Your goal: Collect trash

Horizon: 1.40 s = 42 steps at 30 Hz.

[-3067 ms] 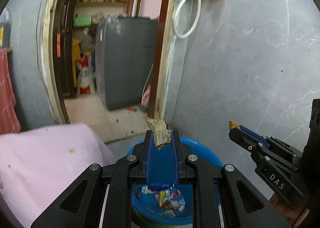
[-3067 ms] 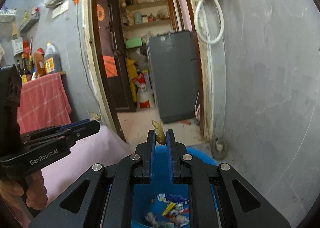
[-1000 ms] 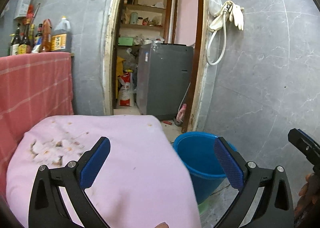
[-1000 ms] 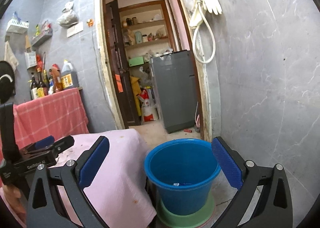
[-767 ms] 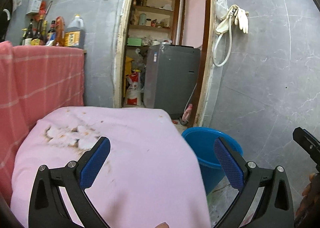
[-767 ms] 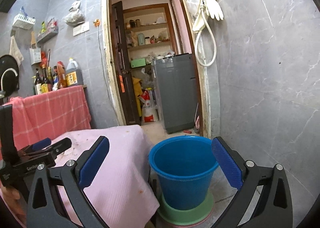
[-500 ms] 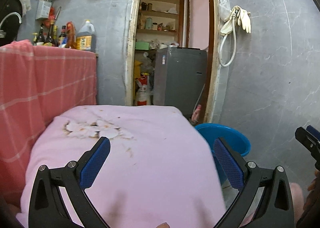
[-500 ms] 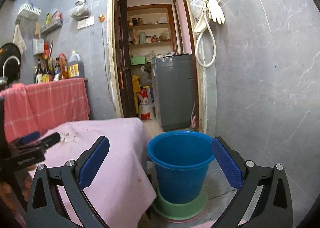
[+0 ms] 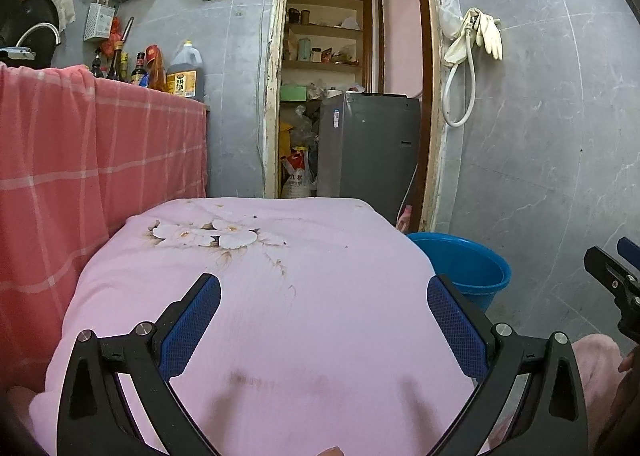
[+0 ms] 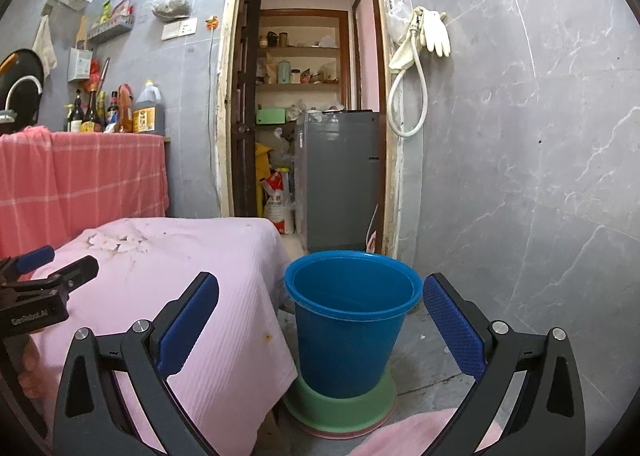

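Both grippers spread wide and empty beside the blue bucket

Left gripper hovers over the pink cloth just left of the bucket, right gripper faces the bucket, neither touching anything; no loose trash shows on the cloth, so a blind pinch could snag the fabric and drag it toward the bucket
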Each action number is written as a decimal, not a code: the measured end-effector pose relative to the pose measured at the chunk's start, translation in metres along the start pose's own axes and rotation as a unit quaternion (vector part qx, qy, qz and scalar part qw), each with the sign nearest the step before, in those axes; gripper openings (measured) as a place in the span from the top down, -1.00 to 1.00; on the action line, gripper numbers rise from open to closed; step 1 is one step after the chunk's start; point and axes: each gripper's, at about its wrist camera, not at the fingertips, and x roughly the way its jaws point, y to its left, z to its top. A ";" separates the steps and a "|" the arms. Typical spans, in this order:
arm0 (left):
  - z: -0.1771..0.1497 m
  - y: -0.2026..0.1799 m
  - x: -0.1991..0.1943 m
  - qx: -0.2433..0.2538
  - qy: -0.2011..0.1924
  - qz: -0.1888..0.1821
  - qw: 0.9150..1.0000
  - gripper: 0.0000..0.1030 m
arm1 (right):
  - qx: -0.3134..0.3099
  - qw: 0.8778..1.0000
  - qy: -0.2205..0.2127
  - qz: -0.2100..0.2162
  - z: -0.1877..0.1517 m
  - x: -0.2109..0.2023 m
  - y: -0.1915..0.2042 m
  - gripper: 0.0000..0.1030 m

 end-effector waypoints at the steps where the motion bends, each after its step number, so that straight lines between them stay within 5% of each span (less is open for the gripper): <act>1: -0.002 0.000 0.000 -0.002 -0.001 -0.001 1.000 -0.97 | -0.002 1.000 -0.002 -0.002 -0.001 -0.001 0.001 -1.00; 42: -0.008 0.005 0.002 -0.014 0.005 0.002 1.000 -0.97 | 0.005 1.000 0.010 -0.020 -0.007 0.003 -0.005 -1.00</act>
